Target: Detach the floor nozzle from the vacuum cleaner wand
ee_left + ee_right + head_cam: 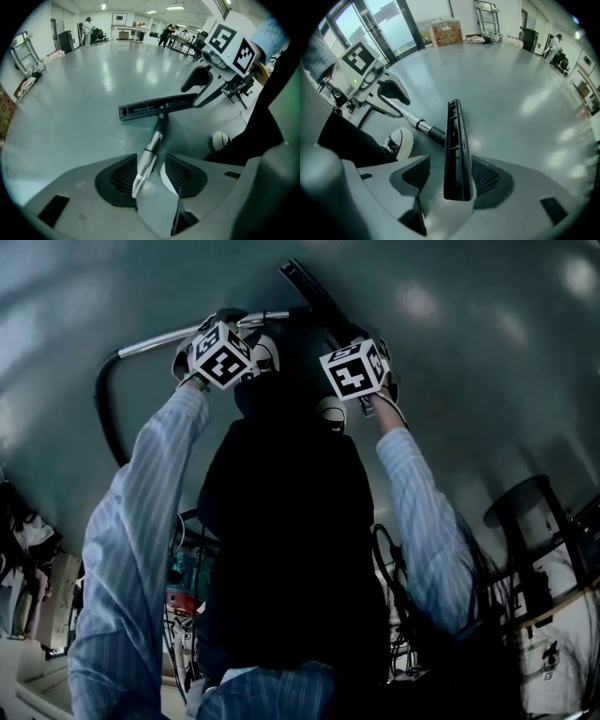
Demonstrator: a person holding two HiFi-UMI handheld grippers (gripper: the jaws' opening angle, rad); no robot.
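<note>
Left gripper [152,177] gaped wide around the wand [149,157], right gripper [454,174] gaped around the floor nozzle [454,136], neither clamping.

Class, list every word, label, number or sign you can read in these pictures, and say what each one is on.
No text can be read.
White cubes with black square markers: coded patterns, not letters.
Brown cardboard box by the window: print too blurred.
Framed sign on the far wall: too small.
White object at the head view's lower right: dark marks, unreadable.
</note>
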